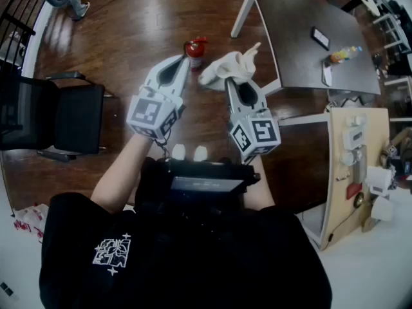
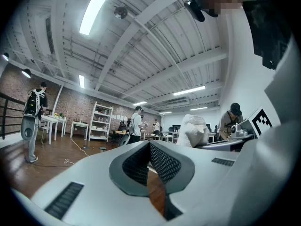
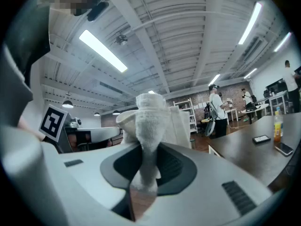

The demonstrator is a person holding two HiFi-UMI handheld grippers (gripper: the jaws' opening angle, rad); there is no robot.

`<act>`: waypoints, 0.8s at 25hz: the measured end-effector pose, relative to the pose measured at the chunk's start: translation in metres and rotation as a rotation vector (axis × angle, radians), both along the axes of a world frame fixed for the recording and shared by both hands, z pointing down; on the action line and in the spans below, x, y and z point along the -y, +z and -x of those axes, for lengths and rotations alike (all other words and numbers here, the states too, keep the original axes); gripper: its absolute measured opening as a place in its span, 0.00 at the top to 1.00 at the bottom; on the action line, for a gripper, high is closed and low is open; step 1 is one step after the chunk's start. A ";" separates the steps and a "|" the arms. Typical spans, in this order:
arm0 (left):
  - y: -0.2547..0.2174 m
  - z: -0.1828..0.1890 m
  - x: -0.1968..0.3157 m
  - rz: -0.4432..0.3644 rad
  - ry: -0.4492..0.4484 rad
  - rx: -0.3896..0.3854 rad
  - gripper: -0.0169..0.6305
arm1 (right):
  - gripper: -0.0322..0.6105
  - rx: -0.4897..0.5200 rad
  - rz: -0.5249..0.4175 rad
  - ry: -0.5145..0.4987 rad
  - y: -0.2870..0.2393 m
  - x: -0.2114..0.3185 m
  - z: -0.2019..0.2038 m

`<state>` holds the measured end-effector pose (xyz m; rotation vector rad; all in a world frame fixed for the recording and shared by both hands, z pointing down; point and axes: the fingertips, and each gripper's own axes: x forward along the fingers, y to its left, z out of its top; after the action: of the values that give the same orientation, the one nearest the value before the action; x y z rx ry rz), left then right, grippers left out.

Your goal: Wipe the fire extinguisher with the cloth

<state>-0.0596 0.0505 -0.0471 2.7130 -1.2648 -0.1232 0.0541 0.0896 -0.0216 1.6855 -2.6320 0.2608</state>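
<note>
The red fire extinguisher (image 1: 195, 52) stands upright on the wooden floor (image 1: 141, 18), just beyond the tips of both tongs in the head view. The white cloth (image 1: 226, 67) bunches to its right, pinched between the jaws of the right gripper (image 1: 233, 84) (its own view shows a fold clamped deep between the pads). The left gripper (image 1: 183, 62) has its jaws together on nothing. A dark table (image 1: 302, 44) stands to the right, a black chair (image 1: 74, 118) to the left
</note>
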 end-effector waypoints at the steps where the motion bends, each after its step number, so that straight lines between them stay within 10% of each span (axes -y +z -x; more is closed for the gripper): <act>1: 0.000 -0.002 0.000 -0.005 -0.001 -0.003 0.97 | 0.80 0.006 0.005 0.001 0.001 0.000 -0.002; 20: 0.025 -0.038 0.037 0.015 -0.081 0.036 0.97 | 0.80 -0.015 0.015 -0.109 0.017 0.043 -0.028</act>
<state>-0.0215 0.0133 -0.0223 2.6640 -1.3803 -0.0740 0.0823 0.0462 -0.0042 1.5265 -2.6922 0.2649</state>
